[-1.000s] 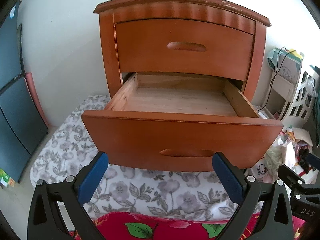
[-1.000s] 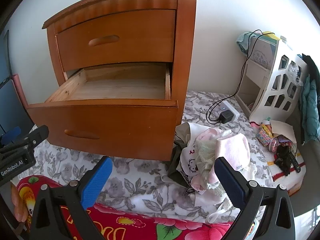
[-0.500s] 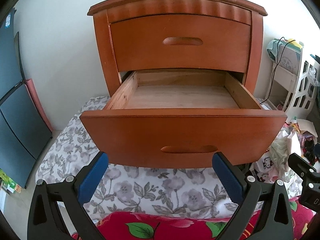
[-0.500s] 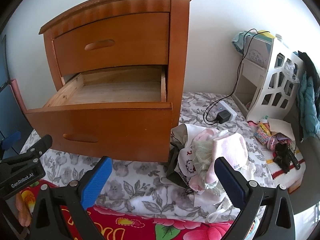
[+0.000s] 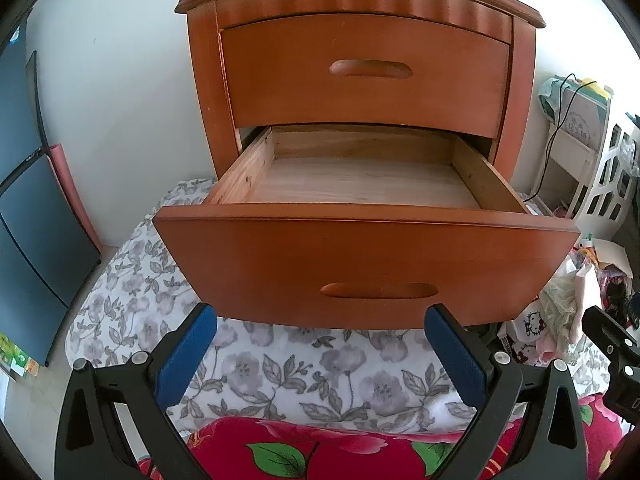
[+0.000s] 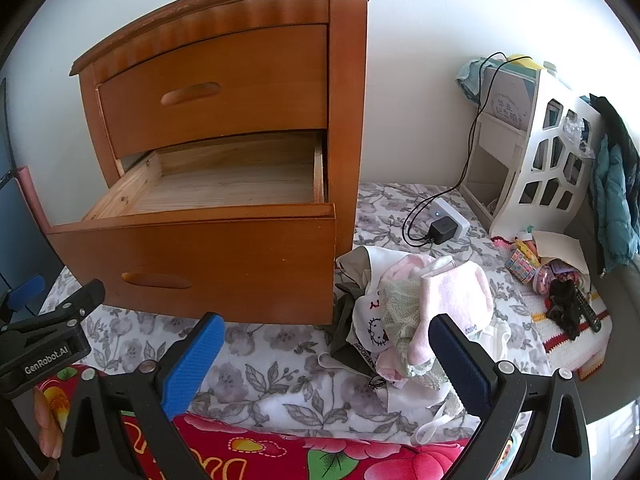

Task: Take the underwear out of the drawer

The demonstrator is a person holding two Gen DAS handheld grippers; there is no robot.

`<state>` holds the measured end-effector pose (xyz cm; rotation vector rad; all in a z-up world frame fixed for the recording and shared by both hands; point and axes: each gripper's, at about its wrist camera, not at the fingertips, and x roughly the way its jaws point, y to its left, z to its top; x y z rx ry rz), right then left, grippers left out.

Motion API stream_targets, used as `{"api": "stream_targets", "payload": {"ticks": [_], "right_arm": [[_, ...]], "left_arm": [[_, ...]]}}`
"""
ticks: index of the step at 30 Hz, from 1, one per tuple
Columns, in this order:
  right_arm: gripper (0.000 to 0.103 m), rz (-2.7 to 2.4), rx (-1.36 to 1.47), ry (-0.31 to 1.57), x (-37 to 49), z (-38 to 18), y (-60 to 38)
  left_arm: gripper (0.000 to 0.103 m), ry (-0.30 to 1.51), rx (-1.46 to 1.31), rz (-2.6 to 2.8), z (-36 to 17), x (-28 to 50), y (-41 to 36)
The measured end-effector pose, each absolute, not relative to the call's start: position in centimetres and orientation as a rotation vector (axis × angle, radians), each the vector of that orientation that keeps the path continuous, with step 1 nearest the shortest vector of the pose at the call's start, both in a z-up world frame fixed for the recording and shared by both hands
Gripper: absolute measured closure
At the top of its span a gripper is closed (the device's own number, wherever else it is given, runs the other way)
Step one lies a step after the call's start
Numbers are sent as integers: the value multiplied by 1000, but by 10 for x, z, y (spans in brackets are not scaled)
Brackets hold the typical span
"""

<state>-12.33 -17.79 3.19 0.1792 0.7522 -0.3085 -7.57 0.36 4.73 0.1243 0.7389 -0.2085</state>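
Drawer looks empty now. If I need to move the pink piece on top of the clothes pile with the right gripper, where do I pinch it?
Pinch the raised, folded upper edge of the pink garment, coming down from above and slightly from the front. It lies topmost on the underwear pile beside the open drawer, so that ridge is free; lower edges tangle with the lace piece. The right gripper is open.

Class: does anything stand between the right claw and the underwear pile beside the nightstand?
Nothing visible does. The underwear lies on the floral sheet just ahead of the open right claw, beside the open drawer, which looks empty.
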Motion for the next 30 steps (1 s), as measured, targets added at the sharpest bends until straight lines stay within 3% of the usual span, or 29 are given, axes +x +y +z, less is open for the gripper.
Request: {"api": "stream_targets", "payload": {"ticks": [14, 30], "right_arm": [[0, -314, 181, 752, -124, 31, -177], [0, -319, 181, 749, -125, 33, -179]], "left_arm": [[0, 775, -1, -200, 42, -65, 21], [0, 721, 100, -167, 47, -73, 9]]}}
